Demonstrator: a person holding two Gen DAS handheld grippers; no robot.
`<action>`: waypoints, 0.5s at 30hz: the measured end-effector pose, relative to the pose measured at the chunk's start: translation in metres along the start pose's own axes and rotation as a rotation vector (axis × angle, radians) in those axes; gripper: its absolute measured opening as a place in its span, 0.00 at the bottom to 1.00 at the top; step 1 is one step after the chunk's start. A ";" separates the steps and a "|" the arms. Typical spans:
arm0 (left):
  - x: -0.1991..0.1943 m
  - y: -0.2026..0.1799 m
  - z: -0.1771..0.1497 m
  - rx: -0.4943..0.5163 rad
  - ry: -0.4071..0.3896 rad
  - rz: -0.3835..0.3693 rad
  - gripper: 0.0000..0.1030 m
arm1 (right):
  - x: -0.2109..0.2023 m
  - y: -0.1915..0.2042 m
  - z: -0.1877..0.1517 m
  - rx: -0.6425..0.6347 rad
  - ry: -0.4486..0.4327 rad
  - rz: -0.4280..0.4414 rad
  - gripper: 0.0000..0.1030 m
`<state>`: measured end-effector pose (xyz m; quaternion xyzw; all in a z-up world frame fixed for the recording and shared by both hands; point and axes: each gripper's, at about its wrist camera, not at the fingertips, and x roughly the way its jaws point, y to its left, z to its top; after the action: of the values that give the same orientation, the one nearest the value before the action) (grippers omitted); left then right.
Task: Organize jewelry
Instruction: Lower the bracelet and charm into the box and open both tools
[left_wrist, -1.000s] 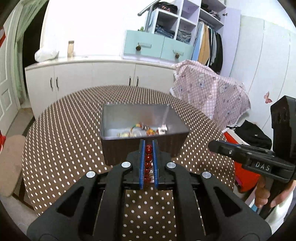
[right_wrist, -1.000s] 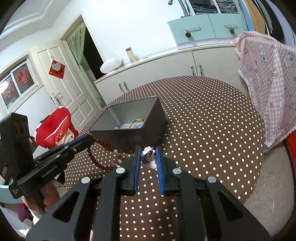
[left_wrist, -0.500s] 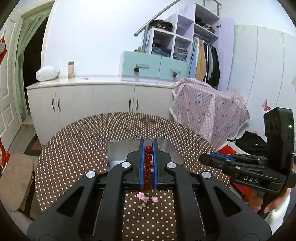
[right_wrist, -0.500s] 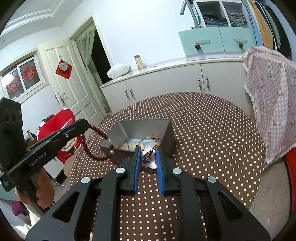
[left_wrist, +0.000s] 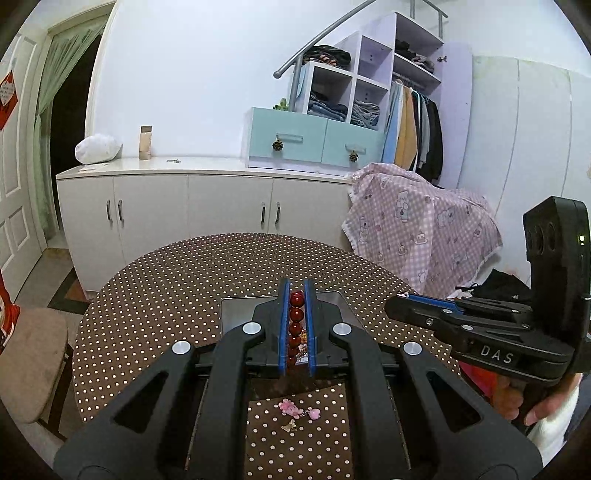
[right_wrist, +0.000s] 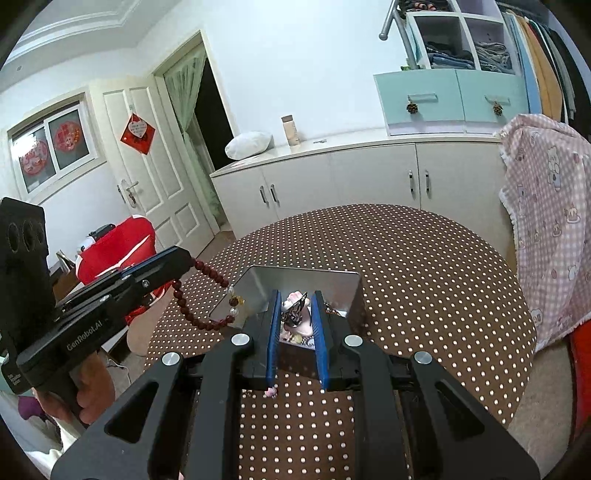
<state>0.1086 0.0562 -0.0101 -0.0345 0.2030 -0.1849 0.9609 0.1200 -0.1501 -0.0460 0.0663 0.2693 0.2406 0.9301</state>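
My left gripper (left_wrist: 296, 291) is shut on a string of dark red beads (left_wrist: 295, 328), held above the open metal box (left_wrist: 236, 314). In the right wrist view the bead loop (right_wrist: 199, 295) hangs from the left gripper (right_wrist: 184, 258) beside the box (right_wrist: 303, 280). My right gripper (right_wrist: 294, 299) is shut on a pink and black trinket (right_wrist: 295, 314) over the box's near edge. In the left wrist view it (left_wrist: 395, 306) sits to the right of the box. Small pink charms (left_wrist: 295, 410) lie on the dotted cloth in front of the box.
The round table (right_wrist: 424, 288) has a brown dotted cloth. A chair (left_wrist: 29, 354) stands at its left. A pink blanket-covered seat (left_wrist: 417, 225) is at the right. White cabinets (left_wrist: 184, 206) line the wall behind. A red bag (right_wrist: 118, 240) sits near the door.
Both grippers have risen and tilted up, so the box sits lower and smaller in view. The beads stay clamped. The pink charms now show on the cloth below the left gripper.
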 end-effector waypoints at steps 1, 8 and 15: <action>0.002 0.001 0.000 -0.004 0.006 -0.002 0.08 | 0.002 0.000 0.000 -0.004 0.004 0.003 0.14; 0.014 0.010 -0.002 -0.021 0.028 -0.008 0.08 | 0.015 0.002 0.003 -0.016 0.026 0.014 0.14; 0.018 0.006 -0.005 0.034 0.032 0.011 0.09 | 0.024 0.004 0.005 -0.048 0.051 0.013 0.16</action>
<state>0.1240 0.0551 -0.0223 -0.0140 0.2152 -0.1834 0.9591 0.1382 -0.1353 -0.0522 0.0394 0.2868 0.2546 0.9227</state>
